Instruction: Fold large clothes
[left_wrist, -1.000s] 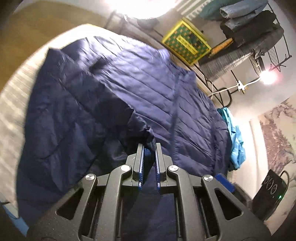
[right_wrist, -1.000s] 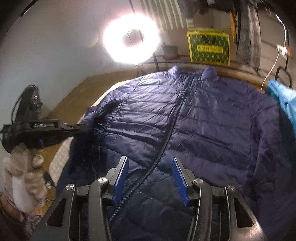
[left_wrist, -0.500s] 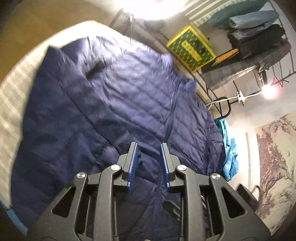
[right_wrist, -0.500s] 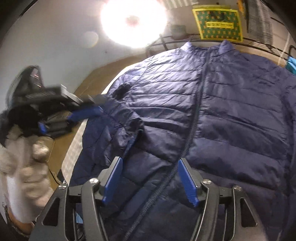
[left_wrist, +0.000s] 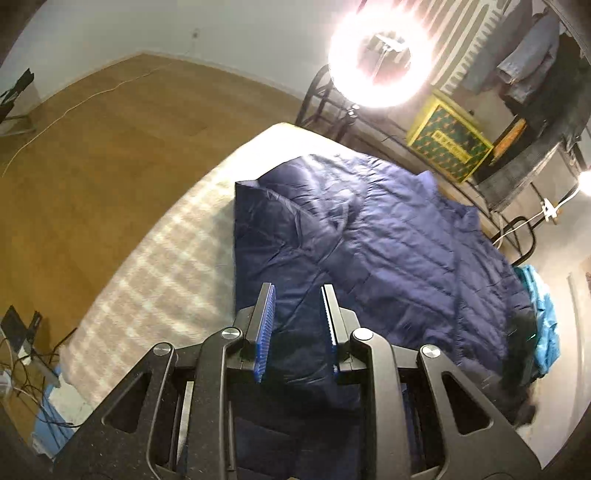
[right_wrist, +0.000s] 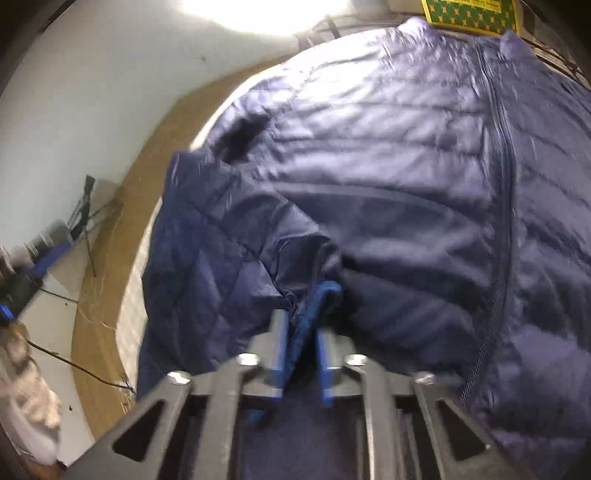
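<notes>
Navy quilted jacket (left_wrist: 388, 243) lies spread front-up across a pale checked mattress (left_wrist: 155, 280), its zipper (right_wrist: 504, 206) closed and running the length of the body, with one sleeve (left_wrist: 269, 236) folded in over the chest. Left gripper (left_wrist: 297, 291) hovers above the sleeve edge, its blue-padded fingers (left_wrist: 266, 306) apart and holding nothing. Right gripper (right_wrist: 301, 325), seen through motion blur in its own wrist view, has its fingers drawn close together around a fold of the sleeve's cuff end, the dark fabric bunching up between the pads.

Bare mattress shows along the jacket's left side, and beyond it stretches a brown wooden floor (left_wrist: 110, 147) with a thin cable (left_wrist: 74, 107) trailing across it. At the head of the bed, a lit ring light (left_wrist: 380, 55) glares against a pale wall (left_wrist: 147, 29). Beside it, a yellow-and-green patterned box (left_wrist: 448, 144) sits on a dark metal rack, with denim and dark garments (left_wrist: 528, 70) hanging above. Turquoise cloth (left_wrist: 543, 314) lies at the jacket's far edge.
</notes>
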